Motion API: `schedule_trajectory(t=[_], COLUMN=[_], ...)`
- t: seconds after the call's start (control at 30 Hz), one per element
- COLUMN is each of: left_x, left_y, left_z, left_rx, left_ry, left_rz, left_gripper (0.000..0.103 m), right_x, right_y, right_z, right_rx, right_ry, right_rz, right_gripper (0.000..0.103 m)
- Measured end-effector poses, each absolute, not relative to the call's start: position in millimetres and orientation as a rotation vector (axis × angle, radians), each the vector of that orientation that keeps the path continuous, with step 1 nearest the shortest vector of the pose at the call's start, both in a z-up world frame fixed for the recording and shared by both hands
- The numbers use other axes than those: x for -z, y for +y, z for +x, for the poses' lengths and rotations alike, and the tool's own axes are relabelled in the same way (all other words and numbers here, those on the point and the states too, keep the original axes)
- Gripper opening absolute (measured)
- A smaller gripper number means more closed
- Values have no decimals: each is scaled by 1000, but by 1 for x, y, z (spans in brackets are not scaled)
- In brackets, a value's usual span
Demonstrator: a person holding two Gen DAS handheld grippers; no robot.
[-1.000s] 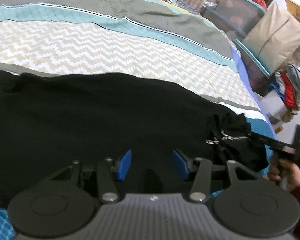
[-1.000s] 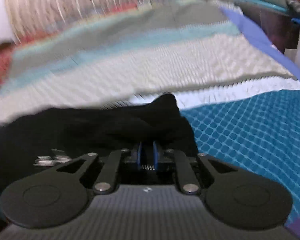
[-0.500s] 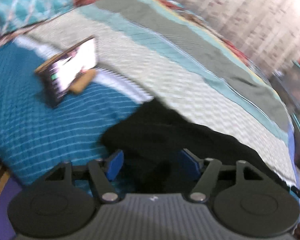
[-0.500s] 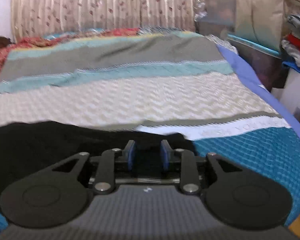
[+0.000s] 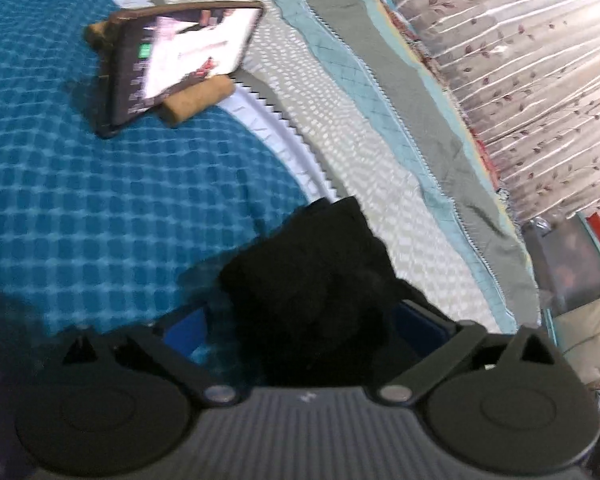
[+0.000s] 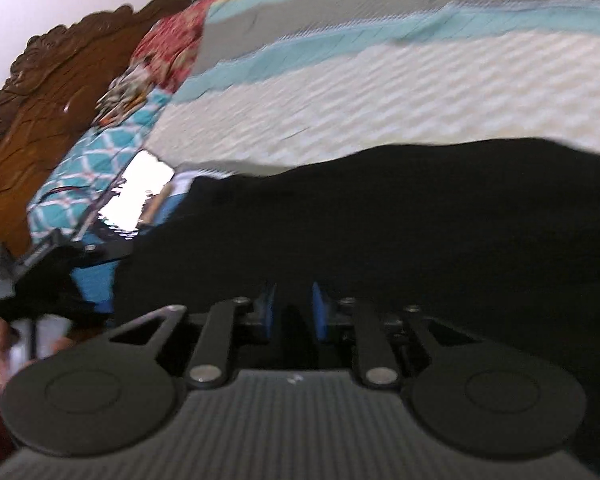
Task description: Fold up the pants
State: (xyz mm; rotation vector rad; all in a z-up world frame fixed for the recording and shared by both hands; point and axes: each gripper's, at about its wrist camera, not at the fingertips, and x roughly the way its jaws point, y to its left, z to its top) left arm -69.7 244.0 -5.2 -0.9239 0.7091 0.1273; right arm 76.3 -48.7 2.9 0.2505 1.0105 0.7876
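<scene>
Left wrist view first: the left hand-held gripper [image 5: 304, 326] has just been opening and now stands wide, its blue pads [image 5: 192, 330] spread to either side of a bunched end of the black pants [image 5: 320, 276]. Cloth lies between the jaws but neither pad seems to press on it, so this reads as a release or a fresh approach rather than a grip. Ahead and to the left of this gripper a phone [image 5: 180, 60] is propped on a brown block on the blue checked part of the bed [image 5: 80, 208] — angled up, probably so its screen can be watched while working. Ahead and to the right hangs a pale curtain [image 5: 540, 80].

Right wrist view: the right hand-held gripper [image 6: 294, 312] has just been closing, its jaws left with only a narrow gap. Black cloth lies directly ahead of and beneath it, spread broad across the bed — yet with the picture blurred and everything there dark, I cannot tell whether a fold is pinched between the pads. Far left of it stands a carved wooden headboard [image 6: 48, 92].

With one end bunched and the rest flat, the fold looks only partway made.
</scene>
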Motion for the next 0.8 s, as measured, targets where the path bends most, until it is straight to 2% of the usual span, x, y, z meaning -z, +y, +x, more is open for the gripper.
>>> schedule_trajectory(t=[0.03,0.1,0.13,0.17,0.2,0.33,0.37,0.4,0.53,0.67,0.7,0.77,0.8], left_x=[7,12,13,13,8,-26,-35,-44,-69,-68,-65,-55,-48], left_y=[242,239,238,236,233,199,186,172,113,53,40,8,-3], left_z=[-64,-58,-57,-59,-61,-74,-75,-76,-75,-60,-55,-45,-41], left_rx=[-116,-143,-137,-130,-129,-70,-50,-31,53,189,215,269,284], left_ry=[717,738,739,733,721,635,617,601,538,558,578,638,662], left_rz=[-917,-886,-879,-879,-867,-707,-645,-584,-345,-193,-170,-106,-73], left_gripper=[69,46,35,30,27,25,25,25,25,25,26,35,47], right_x=[1,14,26,36,42,41,39,36,26,19,21,25,30], right_y=[-37,-17,-8,-4,-6,-16,-23,-34,-86,-142,-154,-174,-181], right_z=[85,99,105,108,111,112,112,110,101,92,90,83,82], right_rx=[-792,-759,-723,-704,-702,-708,-709,-708,-673,-588,-572,-540,-521], right_ry=[1046,1119,1169,1183,1193,1229,1231,1220,1109,1031,1024,1008,1003], right_rz=[271,280,260,280,345,437,479,542,701,786,824,903,936], right_gripper=[17,17,8,0,0,1,3,10,11,15,21,37,48])
